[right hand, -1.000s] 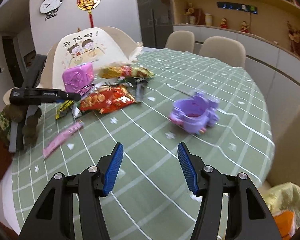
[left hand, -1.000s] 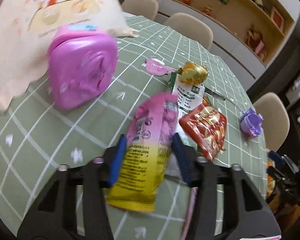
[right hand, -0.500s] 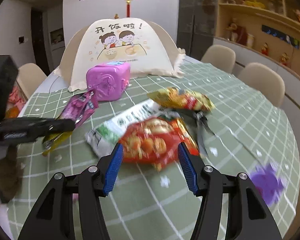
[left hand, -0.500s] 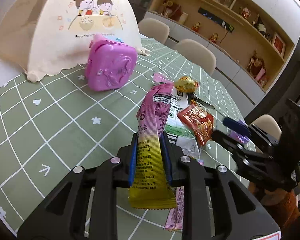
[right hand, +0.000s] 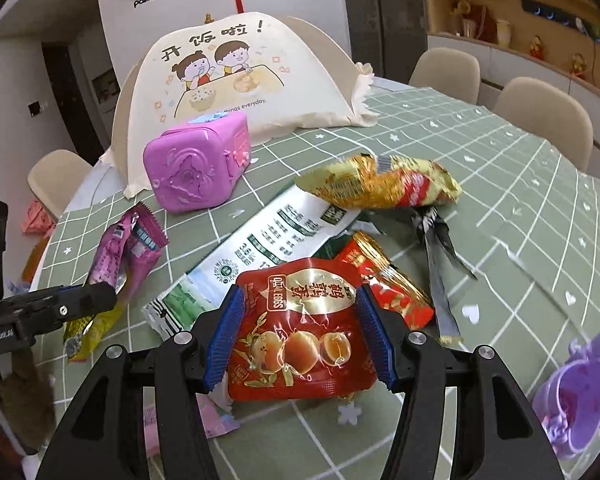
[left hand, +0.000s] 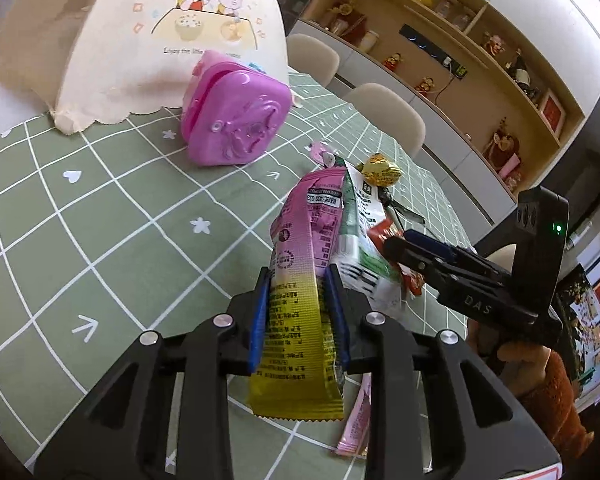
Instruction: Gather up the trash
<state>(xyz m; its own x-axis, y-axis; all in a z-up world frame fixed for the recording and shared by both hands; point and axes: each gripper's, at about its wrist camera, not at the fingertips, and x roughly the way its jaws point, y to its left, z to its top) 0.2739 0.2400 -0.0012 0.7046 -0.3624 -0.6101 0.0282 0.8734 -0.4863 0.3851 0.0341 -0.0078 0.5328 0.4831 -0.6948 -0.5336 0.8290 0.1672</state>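
— What colours do you see on the counter (right hand: 520, 184)?

— Its cloth is sage green with a white grid, hearts and stars. My fingers (left hand: 257, 320) have blue pads on black arms.

— And the wrappers?

— The wrapper (left hand: 300, 300) I hold fades from pink to yellow. The quail-egg packet (right hand: 300, 328) is red and gold, the long packet (right hand: 268, 232) white and green, the toy box (right hand: 196, 168) magenta.

The left claw (left hand: 298, 312) pinches a pink-and-yellow snack wrapper (left hand: 300, 280) between its blue pads; its jaws have just been closing and then easing slightly. Behind it on the green checked counter (left hand: 100, 220) lie a white-and-green packet (left hand: 360, 216), a gold wrapper (left hand: 380, 170) and a pink toy case (left hand: 236, 120). The right claw (left hand: 404, 242) reaches in from the right, at a red packet (left hand: 384, 232).
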